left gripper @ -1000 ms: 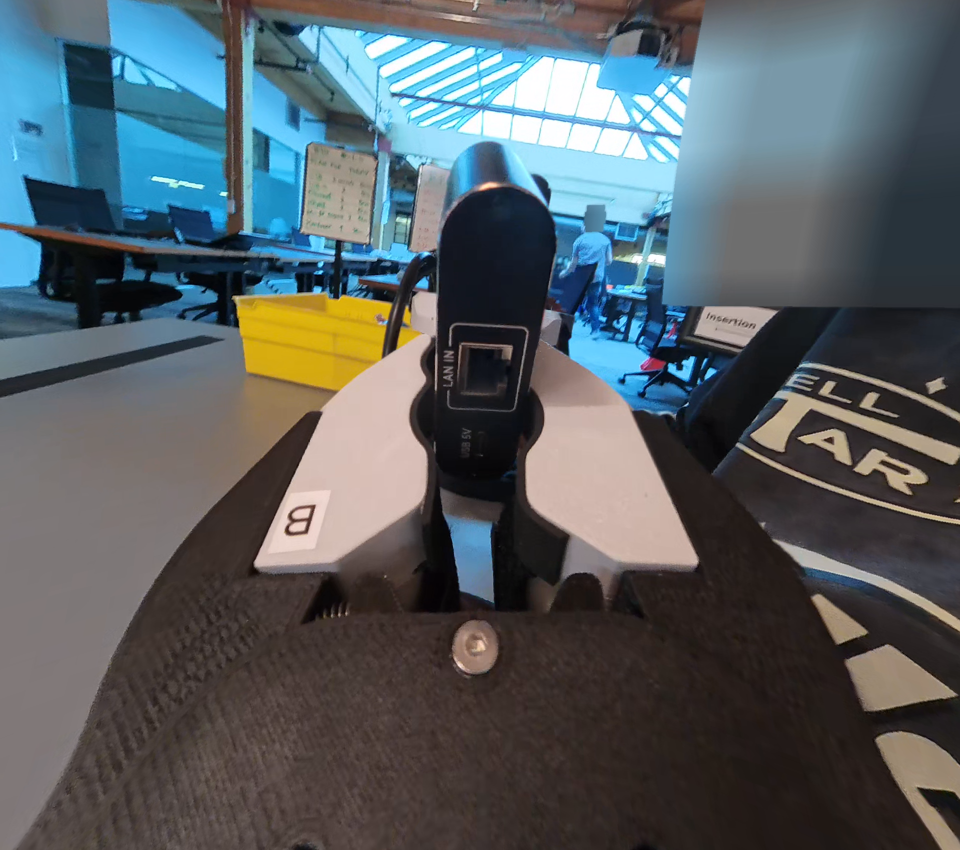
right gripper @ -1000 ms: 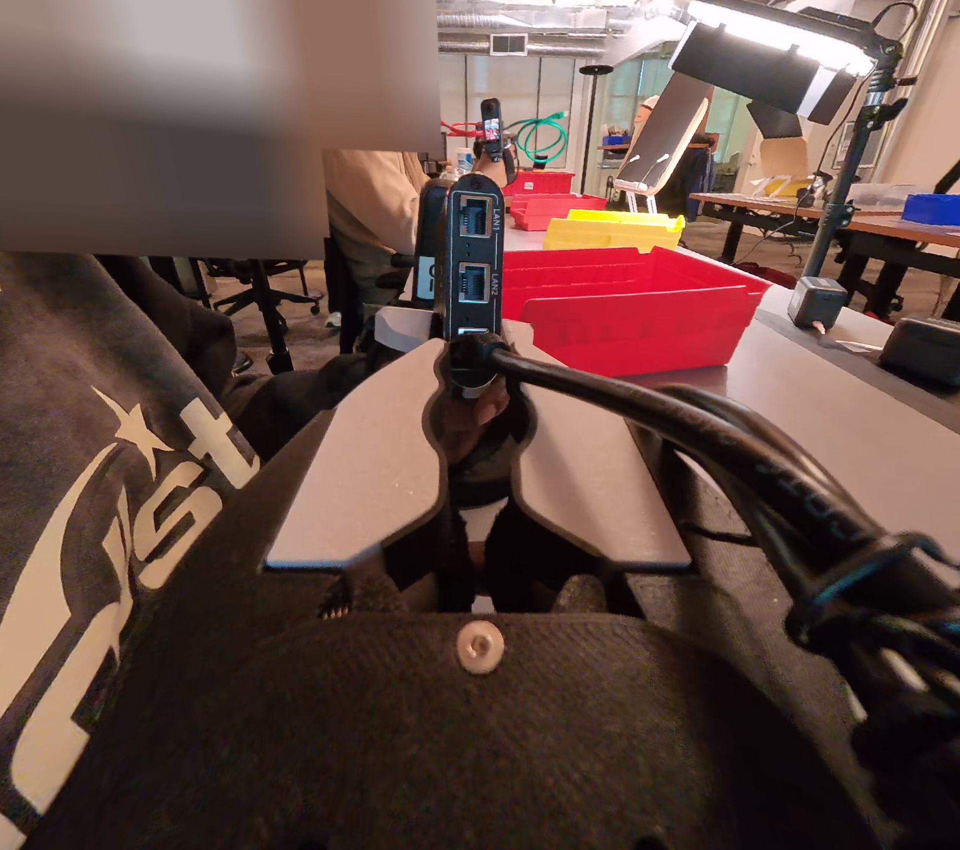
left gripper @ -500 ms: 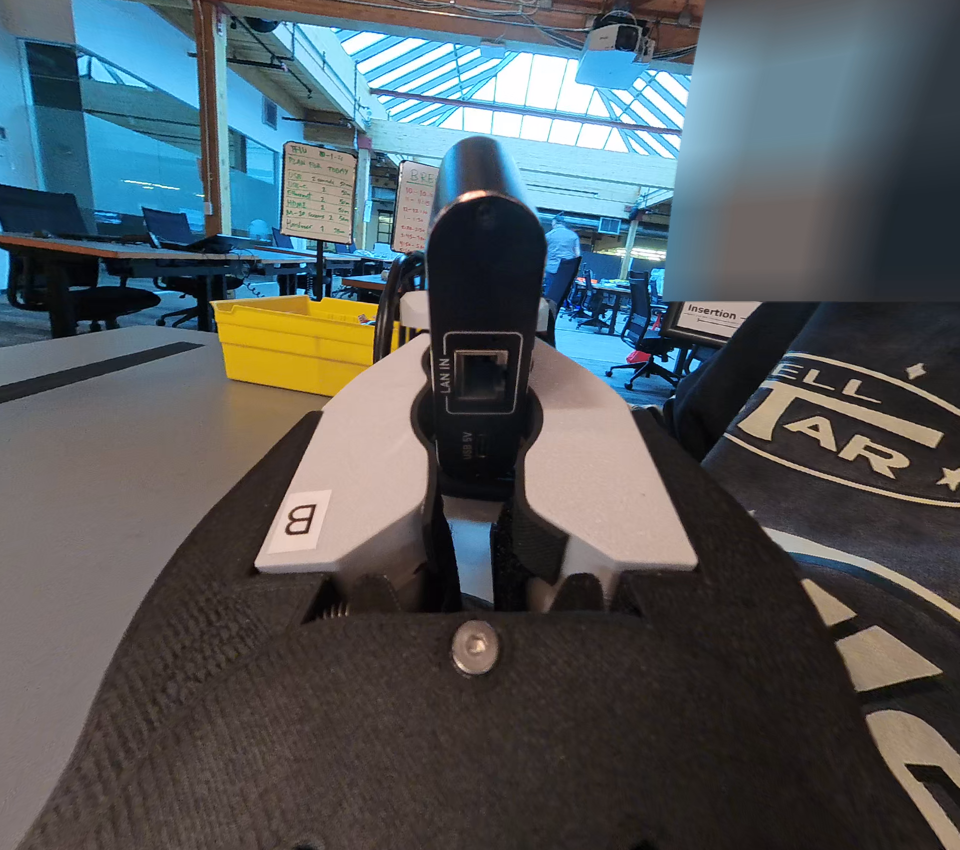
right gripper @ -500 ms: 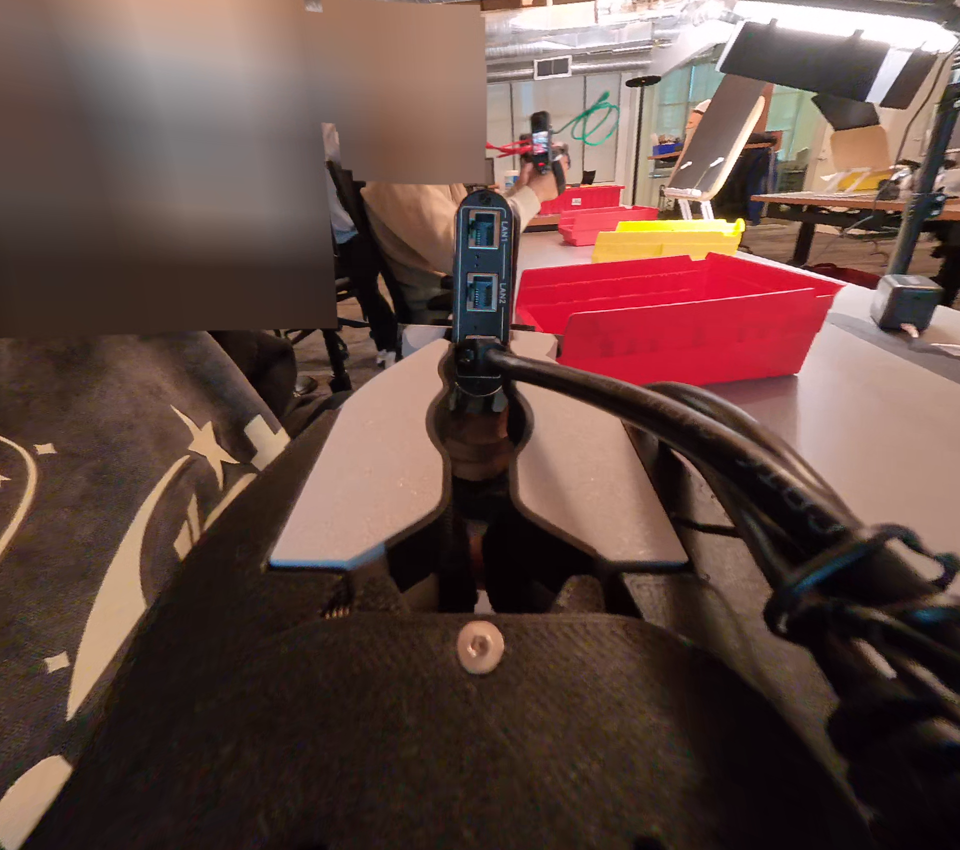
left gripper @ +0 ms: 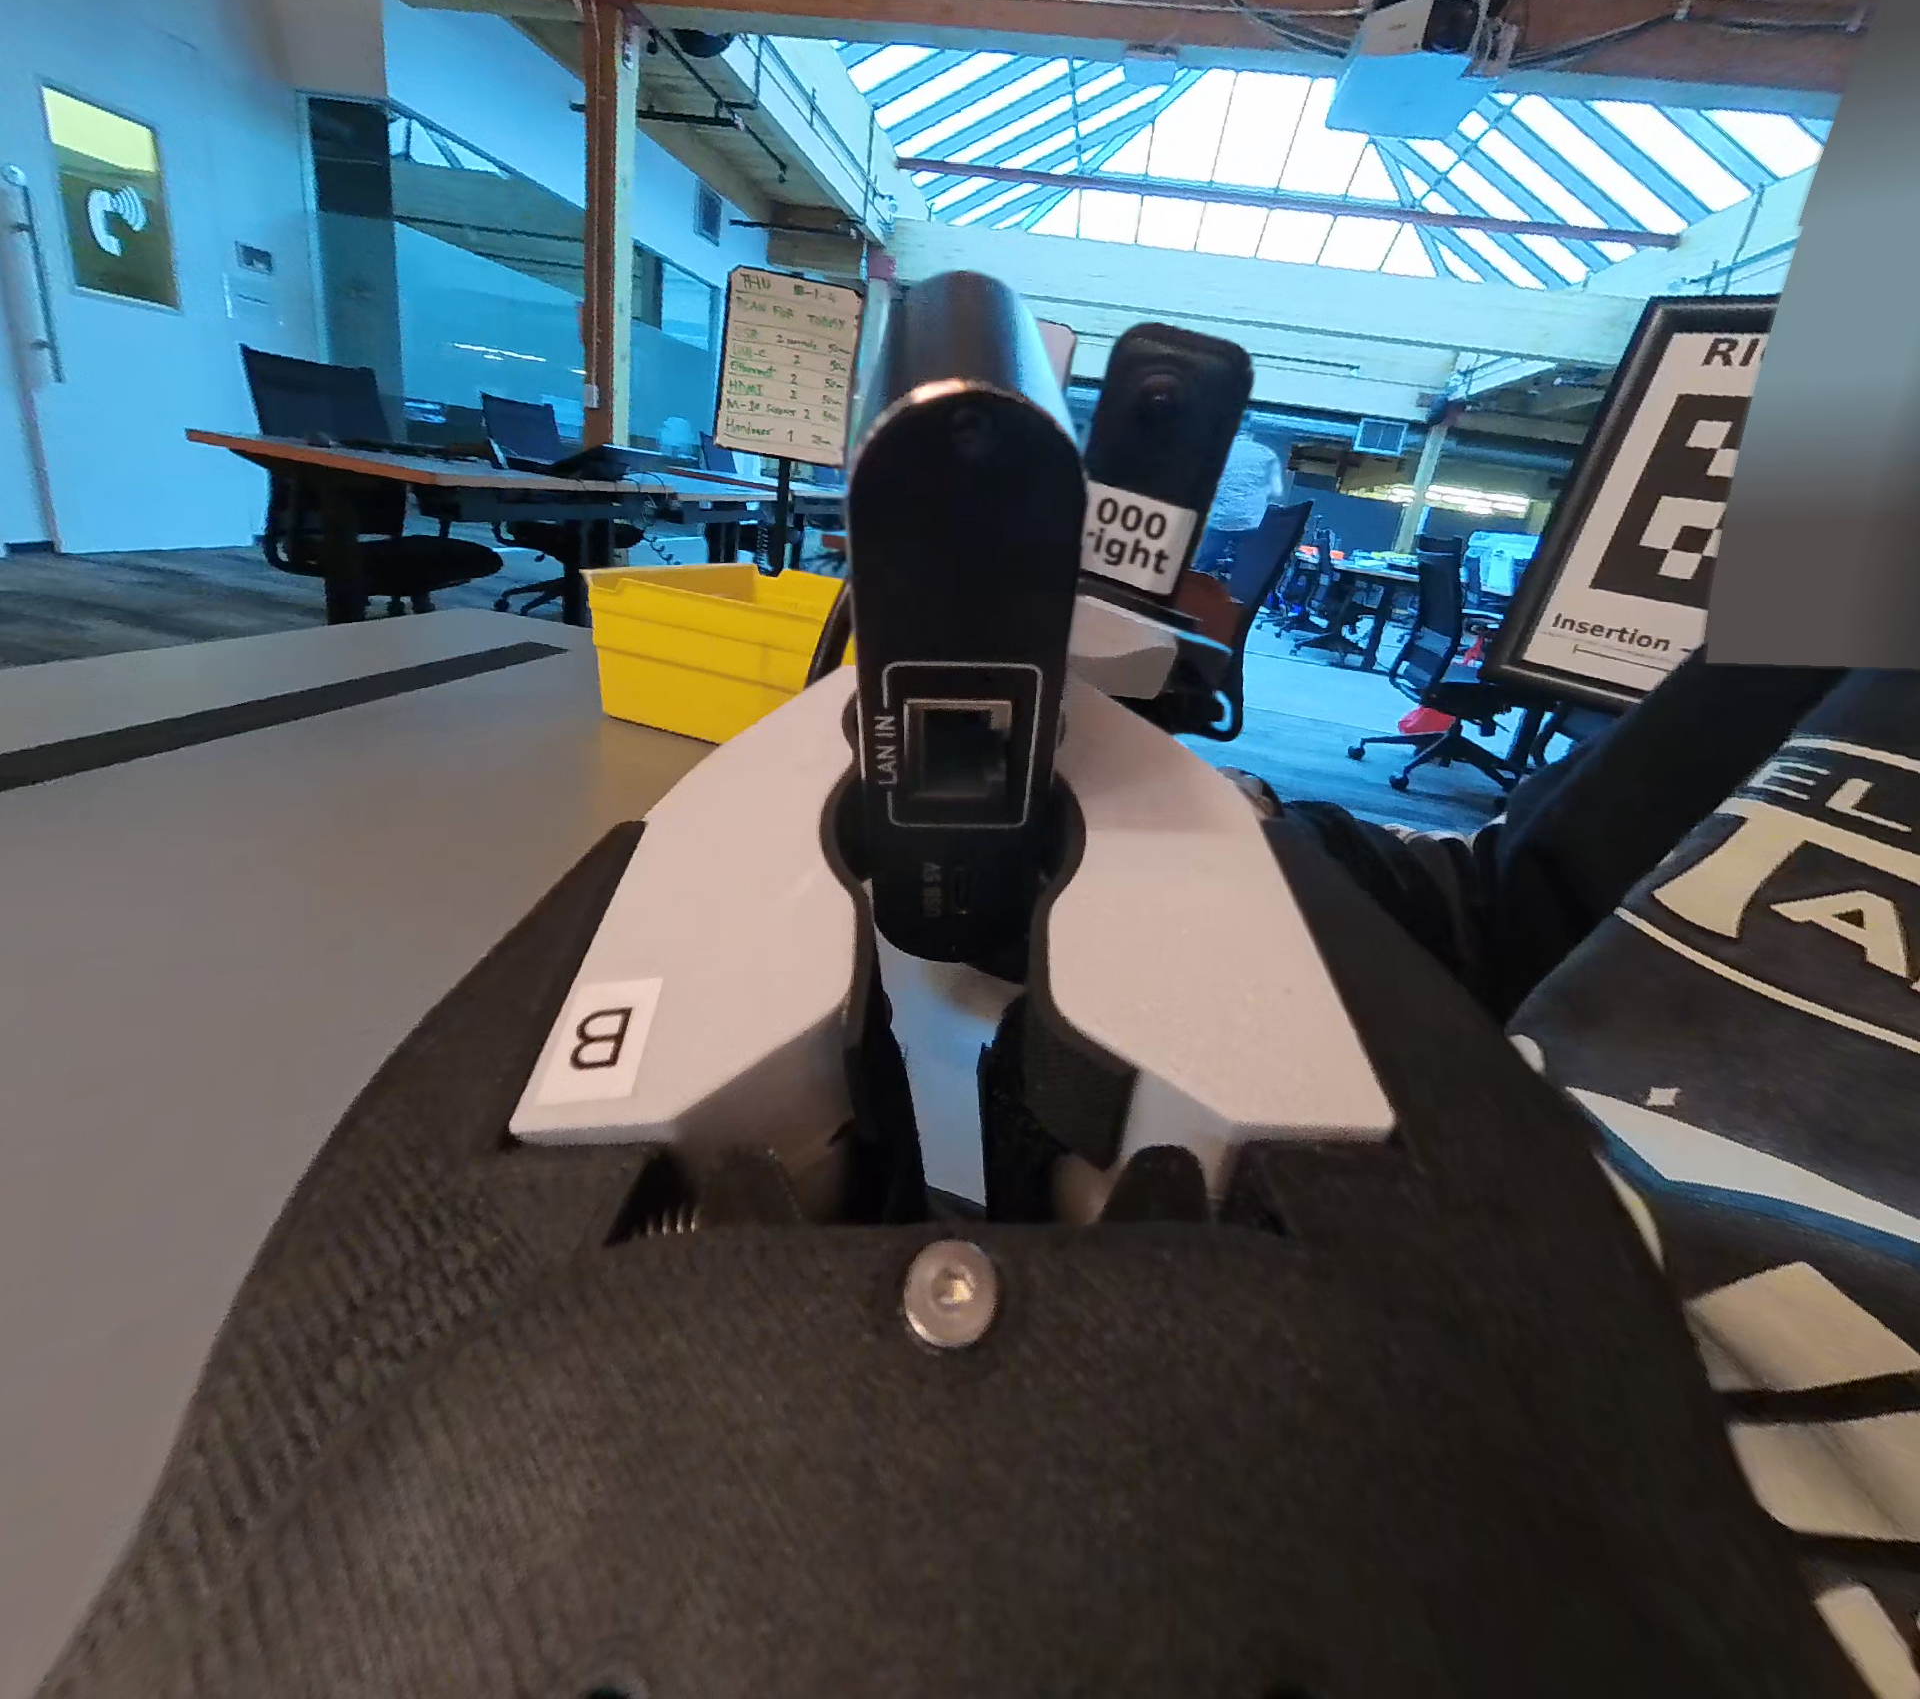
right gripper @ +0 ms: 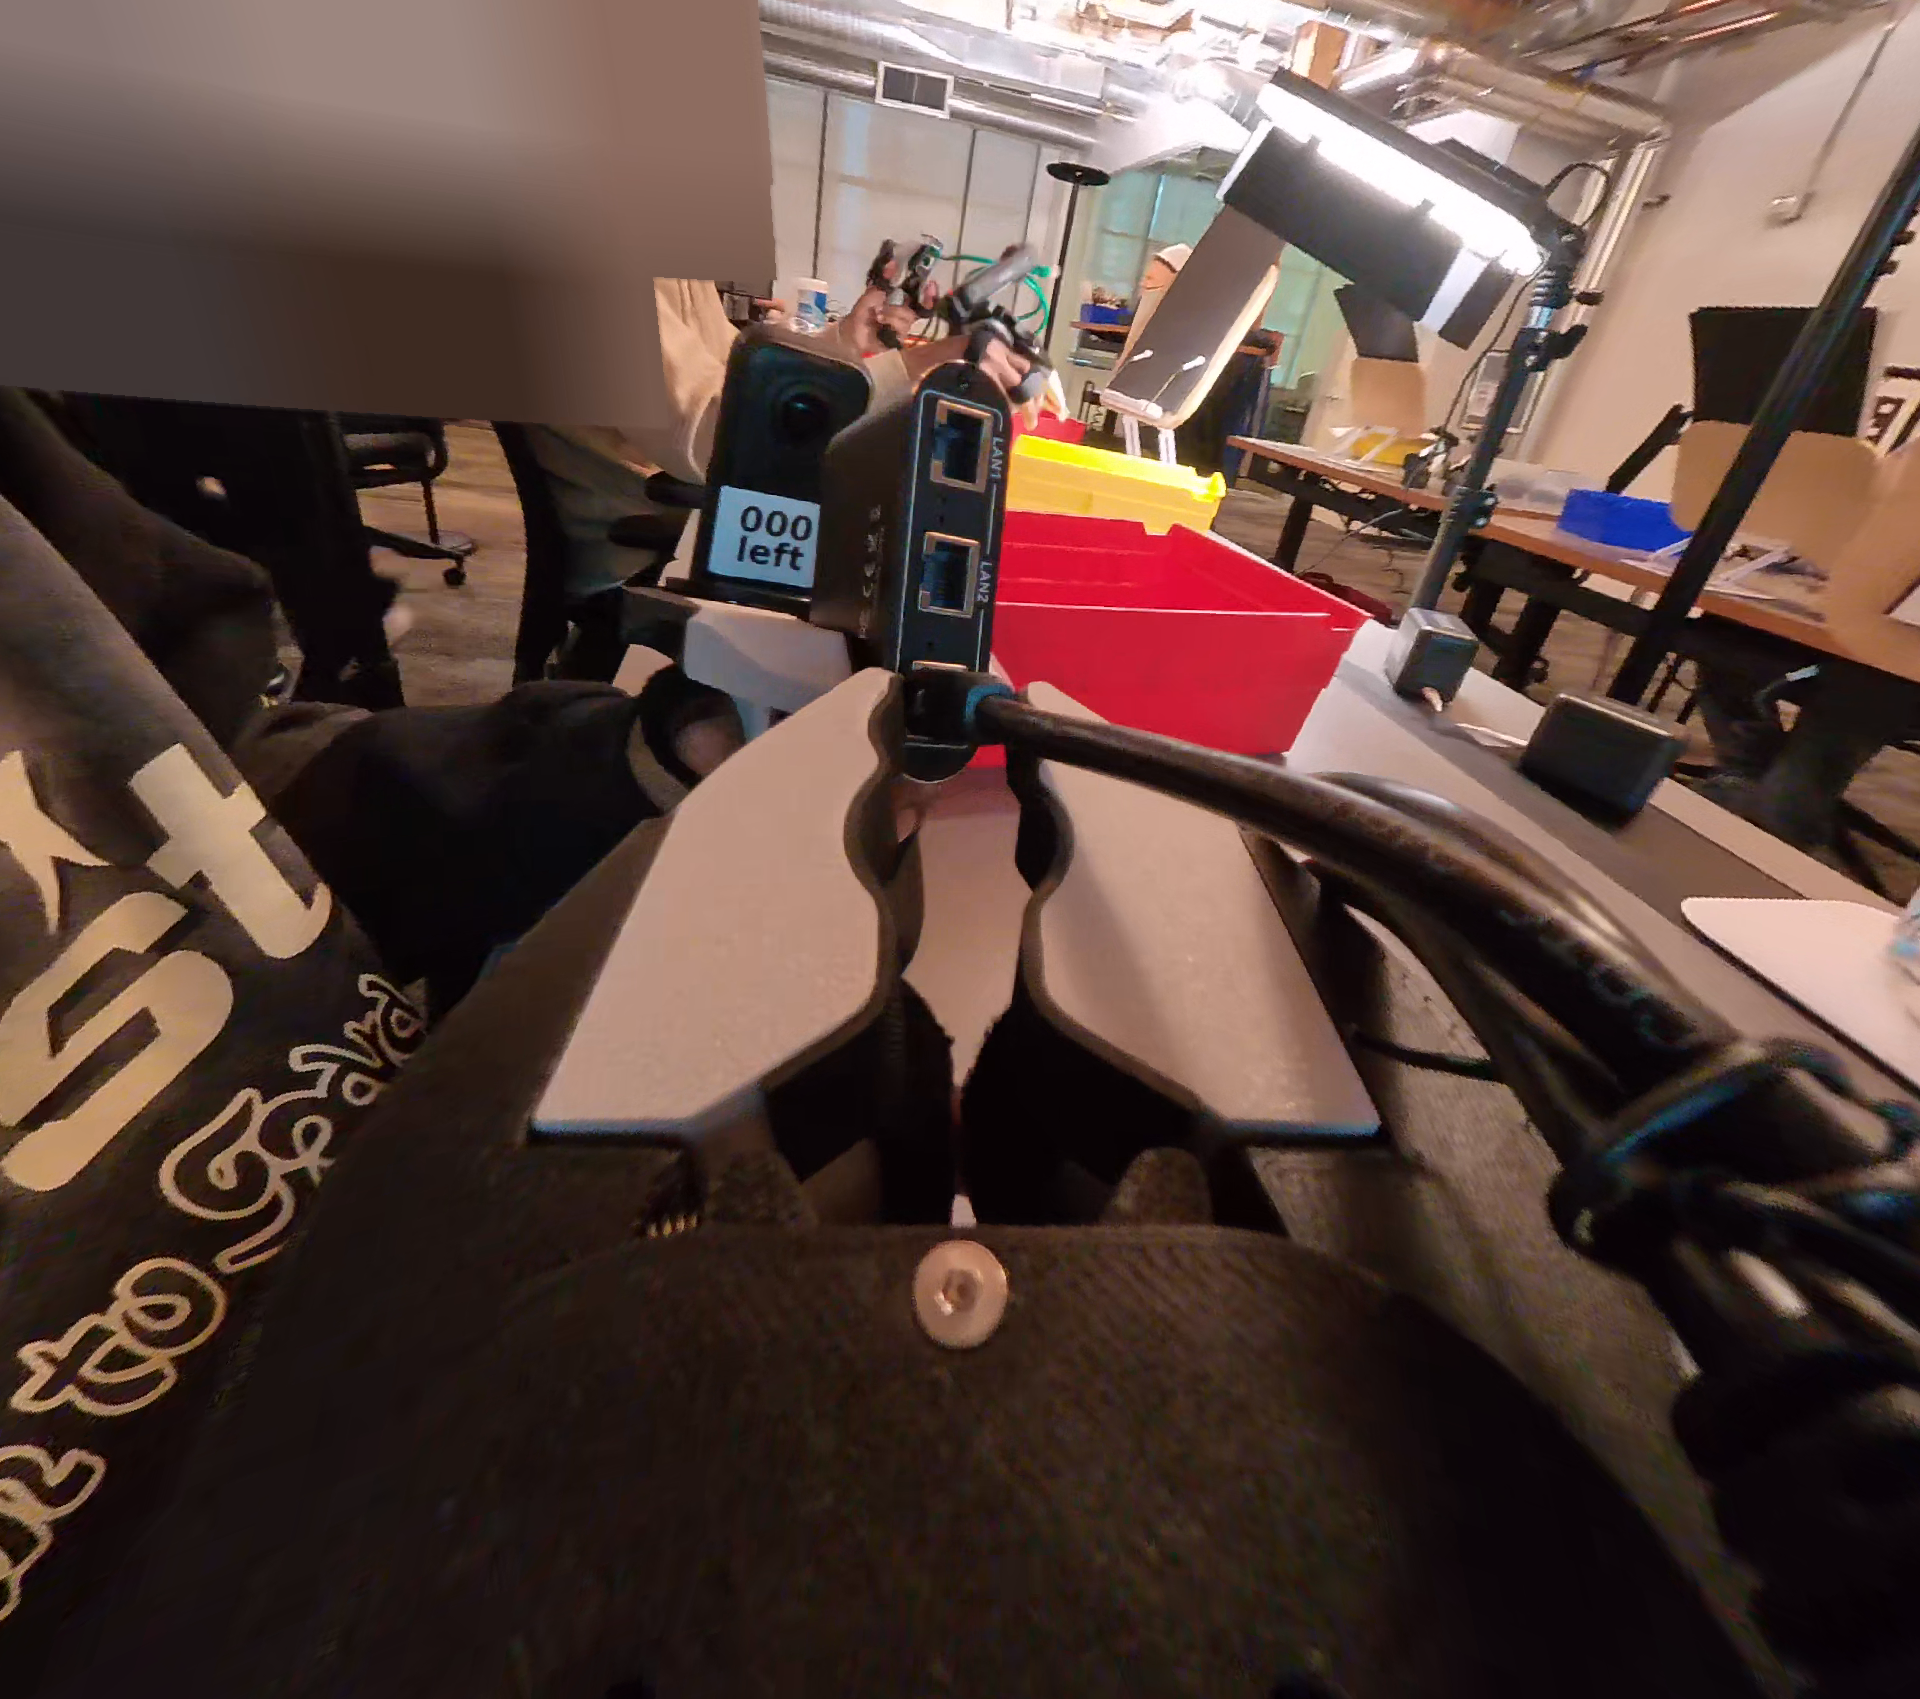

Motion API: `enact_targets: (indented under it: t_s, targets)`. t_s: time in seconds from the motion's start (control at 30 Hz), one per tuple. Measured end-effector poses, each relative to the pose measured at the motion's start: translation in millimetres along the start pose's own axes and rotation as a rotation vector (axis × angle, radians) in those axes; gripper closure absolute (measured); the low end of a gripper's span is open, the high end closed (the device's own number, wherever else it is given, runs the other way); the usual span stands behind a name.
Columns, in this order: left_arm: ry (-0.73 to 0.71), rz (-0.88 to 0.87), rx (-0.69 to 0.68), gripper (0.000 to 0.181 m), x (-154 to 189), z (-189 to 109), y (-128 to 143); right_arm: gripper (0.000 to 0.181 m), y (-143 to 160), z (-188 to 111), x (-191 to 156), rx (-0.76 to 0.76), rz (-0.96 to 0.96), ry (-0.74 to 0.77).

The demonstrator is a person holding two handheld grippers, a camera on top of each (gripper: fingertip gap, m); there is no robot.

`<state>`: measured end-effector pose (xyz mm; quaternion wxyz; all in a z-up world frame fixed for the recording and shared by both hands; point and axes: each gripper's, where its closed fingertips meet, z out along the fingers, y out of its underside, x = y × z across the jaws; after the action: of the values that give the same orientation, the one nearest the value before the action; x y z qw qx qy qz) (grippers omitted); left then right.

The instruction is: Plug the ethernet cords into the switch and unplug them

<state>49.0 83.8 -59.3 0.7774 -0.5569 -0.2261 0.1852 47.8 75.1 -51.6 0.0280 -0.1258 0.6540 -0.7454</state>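
Since a second ago both views have swung, and each now shows the other gripper's camera behind the switch [left gripper: 961, 662]. Left gripper [left gripper: 951, 860] clenched on the switch's lower end, holding it upright above the grey counter [left gripper: 260, 870], one empty port facing the lens; yellow bin [left gripper: 707, 647] behind. Right gripper [right gripper: 951, 776] has parted, fingers [right gripper: 769, 911] flanking the black cord [right gripper: 1195, 776] plugged into the bottom port, grip uncertain. Two upper ports empty. Red bin [right gripper: 1153, 641] beyond.

Grey claw [left gripper: 961, 828] fingers [left gripper: 727, 922] on black textured mounts, silver screws, dark printed sweatshirt [right gripper: 156, 974]
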Motion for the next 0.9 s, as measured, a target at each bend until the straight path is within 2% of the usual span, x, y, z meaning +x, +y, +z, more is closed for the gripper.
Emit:
enact_targets:
  t_s: [0.27, 0.7, 0.9]
  targets:
    - [-0.079, 0.034, -0.009, 0.155, -10, -2, 0, 0.163, 5, 3, 9, 0.003, 0.031, 0.067]
    - [-0.063, -0.052, 0.065, 0.155, -7, 2, -7, 0.163, -5, 1, 10, 0.024, 0.038, 0.135]
    - [-0.081, -0.122, 0.027, 0.155, -16, 1, 1, 0.162, 5, 1, 19, 0.008, 0.058, 0.148]
